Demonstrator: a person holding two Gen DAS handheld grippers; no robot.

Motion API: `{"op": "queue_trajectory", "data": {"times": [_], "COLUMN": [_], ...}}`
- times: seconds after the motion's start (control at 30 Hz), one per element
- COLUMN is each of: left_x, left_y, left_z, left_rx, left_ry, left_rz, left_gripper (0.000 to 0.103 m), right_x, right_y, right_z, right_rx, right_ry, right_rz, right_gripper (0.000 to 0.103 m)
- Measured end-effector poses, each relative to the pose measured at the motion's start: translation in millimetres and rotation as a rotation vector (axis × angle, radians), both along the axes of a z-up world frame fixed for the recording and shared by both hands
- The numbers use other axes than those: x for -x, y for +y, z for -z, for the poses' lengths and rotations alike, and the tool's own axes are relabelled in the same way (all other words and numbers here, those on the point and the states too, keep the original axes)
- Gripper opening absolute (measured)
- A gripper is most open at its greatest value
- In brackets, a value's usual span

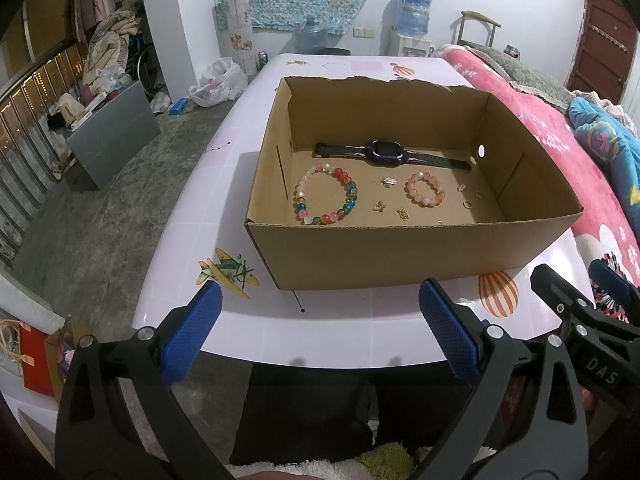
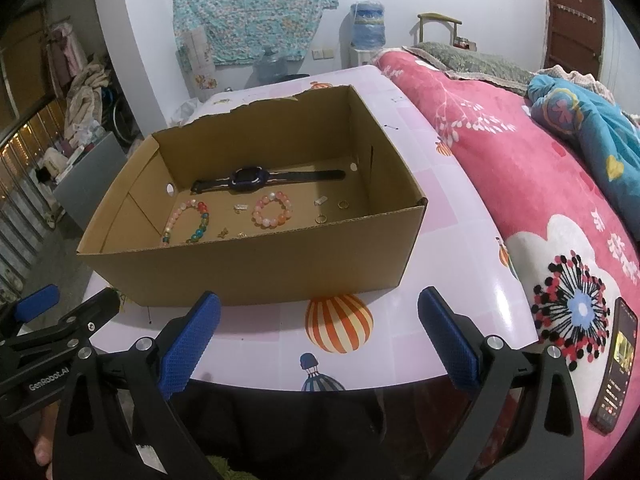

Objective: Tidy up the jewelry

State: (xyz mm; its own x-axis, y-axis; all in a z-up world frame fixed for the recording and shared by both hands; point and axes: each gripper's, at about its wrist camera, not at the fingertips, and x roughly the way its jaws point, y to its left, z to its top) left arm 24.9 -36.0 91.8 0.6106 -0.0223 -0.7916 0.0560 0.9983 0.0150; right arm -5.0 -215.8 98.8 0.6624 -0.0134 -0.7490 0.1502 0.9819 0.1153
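An open cardboard box [image 1: 400, 256] [image 2: 256, 272] stands on the pink patterned table. Inside lie a dark smartwatch [image 1: 386, 152] [image 2: 250, 179], a large multicoloured bead bracelet [image 1: 326, 199] [image 2: 188, 222], a small pink bead bracelet [image 1: 425, 189] [image 2: 273, 211], small gold charms [image 1: 380, 206] and gold rings [image 1: 467, 203] [image 2: 321, 219]. My left gripper [image 1: 320, 304] is open and empty, near the table's front edge before the box. My right gripper [image 2: 318, 312] is open and empty, beside it to the right.
A bed with a pink blanket [image 2: 540, 184] borders the table on the right; a phone [image 2: 614, 364] lies on it. A grey cabinet [image 1: 112, 136] and bags stand on the floor at left. Water jugs [image 1: 414, 12] stand by the far wall.
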Motion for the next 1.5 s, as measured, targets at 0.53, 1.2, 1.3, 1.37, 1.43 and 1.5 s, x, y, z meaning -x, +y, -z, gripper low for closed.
{"op": "queue_trajectory", "data": {"times": [0.53,1.2,1.3,1.37,1.43,1.5], "left_x": [-0.4,0.9,0.8,0.4,0.1,0.6], "left_y": [-0.2,-2.0,-2.4,-2.2,-2.0,-2.5], "left_z": [-0.7,1.4,1.2,1.0,0.7,1.1], "left_rx": [0.000,0.003,0.001,0.002,0.002,0.001], "left_ry": [0.001,0.002,0.001,0.001,0.002,0.002], "left_rz": [-0.001,0.004,0.003,0.003,0.003,0.004], "left_gripper": [0.095,0.095,0.095,0.095,0.095,0.095], "right_x": [-0.6,-1.2,-1.0,-1.0,-1.0,-0.8], "right_y": [0.0,-1.6,-1.3,-1.1,-1.1,-0.8], "right_z": [-0.5,-2.1,-2.2,-2.1,-2.2,-2.2], "right_rx": [-0.001,0.004,0.005,0.005,0.005,0.004], "right_ry": [0.002,0.004,0.003,0.003,0.003,0.002], "right_rz": [-0.001,-0.002,-0.003,-0.003,-0.003,-0.002], "right_gripper": [0.096,0.096,0.096,0.096,0.096,0.096]}}
